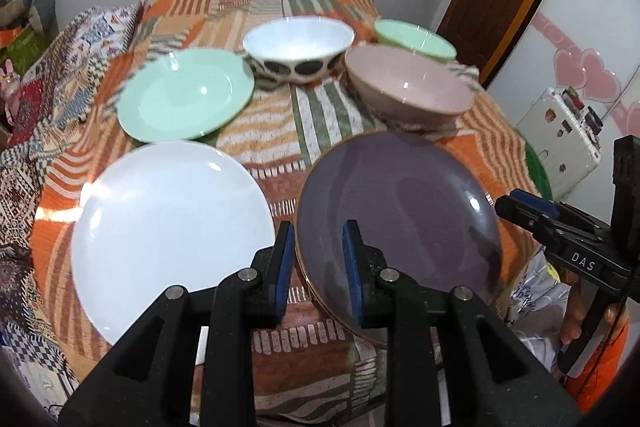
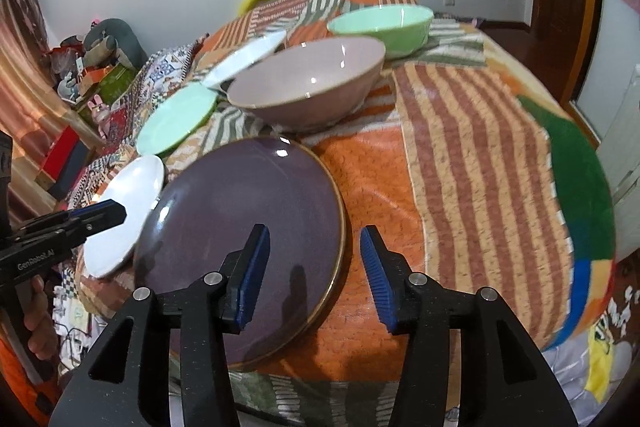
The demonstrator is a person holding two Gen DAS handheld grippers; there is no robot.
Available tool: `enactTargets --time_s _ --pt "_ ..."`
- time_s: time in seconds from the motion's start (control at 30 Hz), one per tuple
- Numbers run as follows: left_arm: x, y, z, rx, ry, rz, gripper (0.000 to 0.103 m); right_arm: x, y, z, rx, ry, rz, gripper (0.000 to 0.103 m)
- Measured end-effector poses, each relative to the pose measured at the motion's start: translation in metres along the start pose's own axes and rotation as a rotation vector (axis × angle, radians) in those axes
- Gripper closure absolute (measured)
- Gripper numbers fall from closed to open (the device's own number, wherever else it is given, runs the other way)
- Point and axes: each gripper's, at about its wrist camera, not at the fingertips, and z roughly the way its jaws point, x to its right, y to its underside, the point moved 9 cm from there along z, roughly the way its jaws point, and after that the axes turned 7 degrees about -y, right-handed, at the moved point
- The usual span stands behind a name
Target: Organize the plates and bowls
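On the round table under an orange striped patchwork cloth [image 2: 472, 155] stand three bowls, each showing a bare inside: a pale green glazed bowl [image 2: 382, 23] at the back, a dusty pink ceramic bowl [image 2: 308, 83] just in front of it, and a white bowl with dark oval spots [image 1: 298, 47] to their left. Three plates lie nearer: a mint green plate [image 1: 186, 95], a plain white plate [image 1: 172, 227], and a purple gold-rimmed plate [image 2: 248, 239], all bare.

The left gripper [image 1: 318, 267] has its jaws slightly parted astride the purple plate's left rim, not pressing it. The right gripper [image 2: 316, 275] is spread wider across the plate's right rim, holding nothing.
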Motion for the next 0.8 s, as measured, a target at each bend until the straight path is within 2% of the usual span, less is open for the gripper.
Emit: enactTargets --time_s 0.1,0.17,0.33,0.47,0.63,0.8 --pt "-0.005 -0.008 -0.021 0.066 -0.028 0.007 0.070 -0.005 -0.007 -0.010 0.027 -0.007 -0.012 0.058" --pt "-0.009 -0.013 -0.039 0.126 -0.049 0.009 0.060 -0.013 -0.013 -0.017 0.050 -0.011 -0.034 0.057" --pt "-0.024 -0.022 -0.067 0.201 -0.066 -0.010 0.056 -0.038 -0.029 -0.026 0.096 -0.039 -0.084 0.054" --pt "-0.042 -0.023 -0.083 0.248 -0.107 -0.031 0.046 -0.065 -0.042 -0.025 0.120 -0.076 -0.124 0.052" --pt "-0.070 -0.020 -0.092 0.263 -0.151 -0.070 0.040 -0.103 -0.055 -0.016 0.143 -0.127 -0.193 0.044" --pt "-0.108 -0.011 -0.092 0.255 -0.206 -0.122 0.038 -0.136 -0.058 0.002 0.124 -0.166 -0.252 0.043"
